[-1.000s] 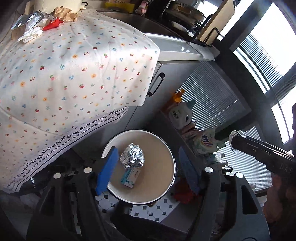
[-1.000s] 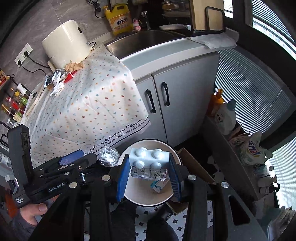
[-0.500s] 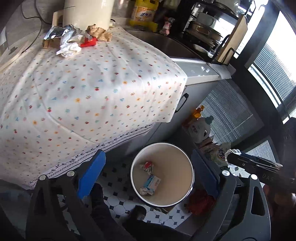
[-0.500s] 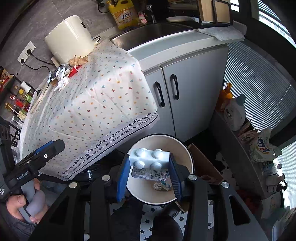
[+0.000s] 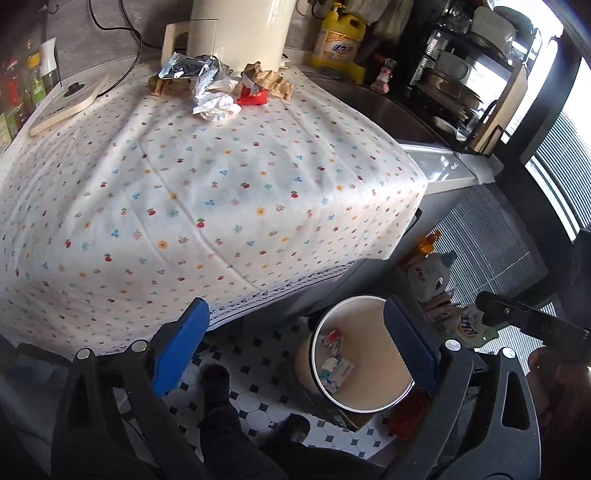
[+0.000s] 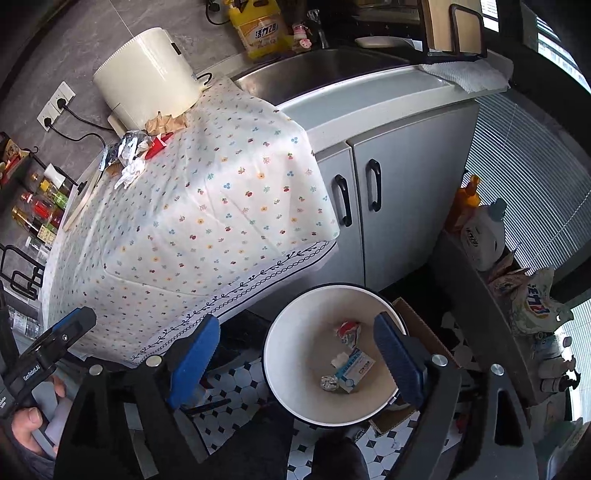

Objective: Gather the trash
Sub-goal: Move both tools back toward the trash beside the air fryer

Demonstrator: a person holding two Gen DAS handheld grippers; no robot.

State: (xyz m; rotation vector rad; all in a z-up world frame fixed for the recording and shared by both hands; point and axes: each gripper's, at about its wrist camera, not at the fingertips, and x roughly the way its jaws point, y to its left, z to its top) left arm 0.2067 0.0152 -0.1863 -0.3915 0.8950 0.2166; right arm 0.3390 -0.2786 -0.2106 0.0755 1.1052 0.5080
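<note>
A white round bin [image 6: 295,376] stands on the tiled floor below the counter and holds a small box [image 6: 356,371], a foil ball [image 6: 330,383] and a red-white wrapper [image 6: 347,328]. It also shows in the left wrist view [image 5: 373,384]. My right gripper [image 6: 295,358] is open and empty above the bin. My left gripper [image 5: 295,343] is open and empty, beside the bin's left rim. A pile of trash [image 5: 216,86] of foil, crumpled paper and a red wrapper lies at the far end of the flowered cloth [image 5: 207,192].
A cream appliance [image 5: 240,29] stands behind the pile. A sink [image 6: 321,70], a yellow soap bottle [image 6: 260,27] and a dish rack [image 5: 465,81] lie to the right. Grey cabinet doors [image 6: 402,206] and a shelf of detergent bottles [image 6: 480,236] flank the bin.
The right gripper opened and the white brick and blister pack left it. The left gripper, which dropped a foil ball earlier, rose and turned toward the counter.
</note>
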